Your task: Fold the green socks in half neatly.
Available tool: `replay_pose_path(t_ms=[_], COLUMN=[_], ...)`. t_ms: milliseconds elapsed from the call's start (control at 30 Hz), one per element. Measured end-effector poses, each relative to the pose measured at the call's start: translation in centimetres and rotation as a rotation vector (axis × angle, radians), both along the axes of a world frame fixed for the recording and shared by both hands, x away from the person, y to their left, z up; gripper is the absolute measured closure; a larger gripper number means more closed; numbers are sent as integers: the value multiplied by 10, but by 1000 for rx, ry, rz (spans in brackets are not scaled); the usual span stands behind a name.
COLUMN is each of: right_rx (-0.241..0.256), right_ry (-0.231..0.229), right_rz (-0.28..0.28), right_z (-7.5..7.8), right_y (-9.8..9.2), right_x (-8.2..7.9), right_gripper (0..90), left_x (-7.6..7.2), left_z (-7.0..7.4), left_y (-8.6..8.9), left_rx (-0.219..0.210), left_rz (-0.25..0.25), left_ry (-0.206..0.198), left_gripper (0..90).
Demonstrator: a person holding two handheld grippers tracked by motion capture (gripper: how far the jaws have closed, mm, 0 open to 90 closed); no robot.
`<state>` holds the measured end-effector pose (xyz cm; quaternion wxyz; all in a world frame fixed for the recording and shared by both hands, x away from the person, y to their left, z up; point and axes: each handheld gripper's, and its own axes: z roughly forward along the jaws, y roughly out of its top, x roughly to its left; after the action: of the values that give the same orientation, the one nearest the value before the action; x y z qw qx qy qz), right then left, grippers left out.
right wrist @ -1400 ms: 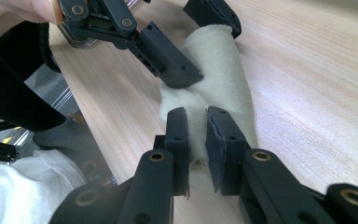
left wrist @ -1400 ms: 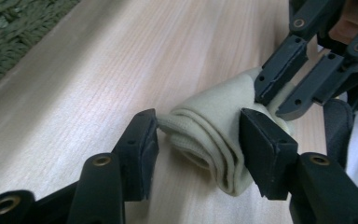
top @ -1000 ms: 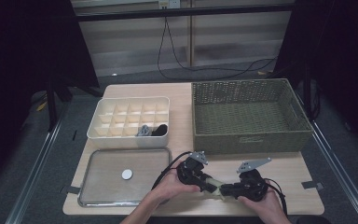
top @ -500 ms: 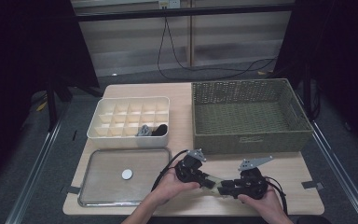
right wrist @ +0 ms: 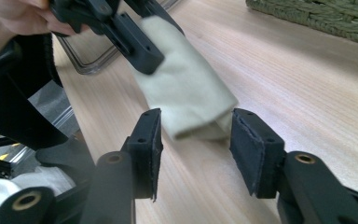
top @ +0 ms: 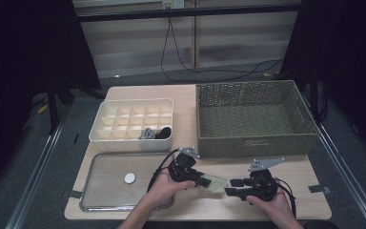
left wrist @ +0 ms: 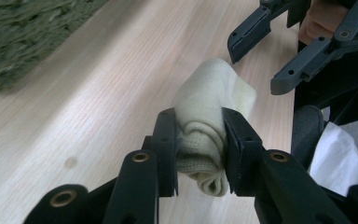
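Cream rolled cloth (left wrist: 213, 126) is clamped between the left gripper (left wrist: 199, 151) fingers above the wooden desk (top: 219, 169); at 3 o'clock, the right gripper (right wrist: 196, 135) fingers stand apart around its free end.

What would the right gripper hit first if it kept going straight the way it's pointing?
Most likely the rolled sock. It lies just ahead of the right gripper, whose jaws are open, and the left gripper holds its other end.

Left gripper (top: 201, 180) clamps pale rolled cloth (top: 215, 184); right gripper (top: 233, 187) gapes beside it.
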<state>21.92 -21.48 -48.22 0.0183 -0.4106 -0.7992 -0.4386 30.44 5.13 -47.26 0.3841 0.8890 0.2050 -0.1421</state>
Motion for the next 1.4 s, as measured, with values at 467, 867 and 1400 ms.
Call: replay_pose_path(t_ms=[467,867,1400], right_rx=[-14,-11,-31], right_ry=[-2,2,13], right_rz=[-9,-20,-20], right_z=[0,0,-2], right_y=[2,-1,-1], right_x=[2,4,5], right_gripper=[457,425,419], left_x=[12,22,34], left_z=[28,49,73], left_y=[34,63,94], left_rx=[-28,-23,-27], left_rz=[54,114,174], left_ry=[-34,-79,-127], left_gripper=[687,686,685])
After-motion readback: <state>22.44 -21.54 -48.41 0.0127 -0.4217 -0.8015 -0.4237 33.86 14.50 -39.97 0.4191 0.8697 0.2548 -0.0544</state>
